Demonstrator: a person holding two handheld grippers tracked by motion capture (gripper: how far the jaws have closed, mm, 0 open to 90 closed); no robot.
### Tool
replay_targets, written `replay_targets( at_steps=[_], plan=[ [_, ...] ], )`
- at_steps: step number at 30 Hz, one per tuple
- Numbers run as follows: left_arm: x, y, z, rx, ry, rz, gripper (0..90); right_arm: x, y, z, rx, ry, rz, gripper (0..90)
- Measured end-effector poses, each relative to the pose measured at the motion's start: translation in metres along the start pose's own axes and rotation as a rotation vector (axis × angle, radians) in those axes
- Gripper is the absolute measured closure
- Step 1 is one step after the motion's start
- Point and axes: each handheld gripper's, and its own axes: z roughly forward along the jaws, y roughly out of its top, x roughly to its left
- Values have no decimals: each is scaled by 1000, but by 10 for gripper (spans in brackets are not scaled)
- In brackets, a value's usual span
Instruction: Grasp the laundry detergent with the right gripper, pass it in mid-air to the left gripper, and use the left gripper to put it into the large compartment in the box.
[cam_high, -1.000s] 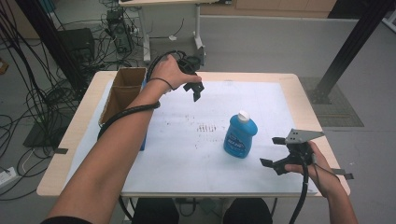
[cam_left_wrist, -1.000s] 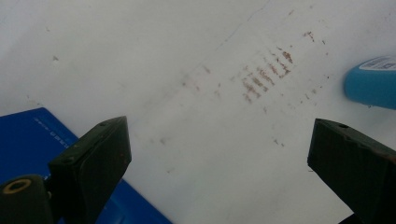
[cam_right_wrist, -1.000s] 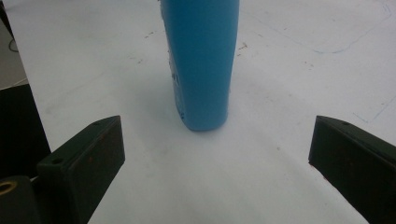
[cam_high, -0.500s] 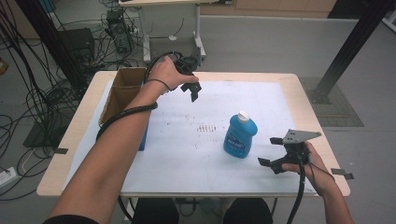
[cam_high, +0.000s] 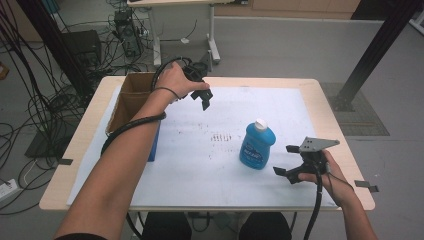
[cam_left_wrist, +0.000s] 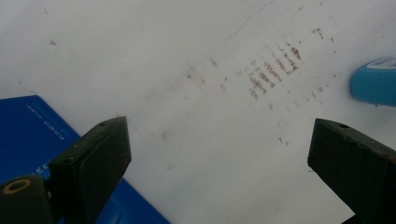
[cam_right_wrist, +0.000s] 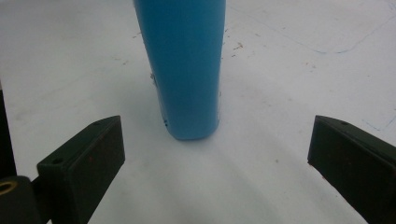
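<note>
A blue bottle (cam_high: 257, 145) with a white cap stands upright on the white sheet (cam_high: 200, 160), right of the middle. My right gripper (cam_high: 286, 161) is open just to its right, low over the sheet. In the right gripper view the blue bottle (cam_right_wrist: 184, 65) stands ahead between the wide-apart jaws, not touched. My left gripper (cam_high: 205, 99) is held above the far middle of the table, open, nothing between its jaws. The left gripper view looks down on the sheet (cam_left_wrist: 187, 84), with the bottle's edge (cam_left_wrist: 373, 81) at far right.
An open cardboard box (cam_high: 131, 100) sits at the table's far left, with a blue panel (cam_high: 153, 142) on its near side, also seen as a blue panel (cam_left_wrist: 28, 135). Brown marks (cam_high: 222, 136) stain the sheet's middle. Cables and a stand lie on the floor behind.
My right gripper has moved a little left, toward the bottle. The left gripper and the bottle stay where they were.
</note>
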Motion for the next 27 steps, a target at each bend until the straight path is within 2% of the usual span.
replay_targets(
  at_steps=[11,19,27],
  plan=[
    [-7,0,-3,-1,3,-14,65,-1,-3,9,3,2,-6,39],
    [-6,-1,-5,-3,8,-28,65,-4,-4,14,-5,3,-11,38],
    [-2,-3,-5,-9,4,-43,65,-6,-4,28,-36,38,-26,37]
  ],
)
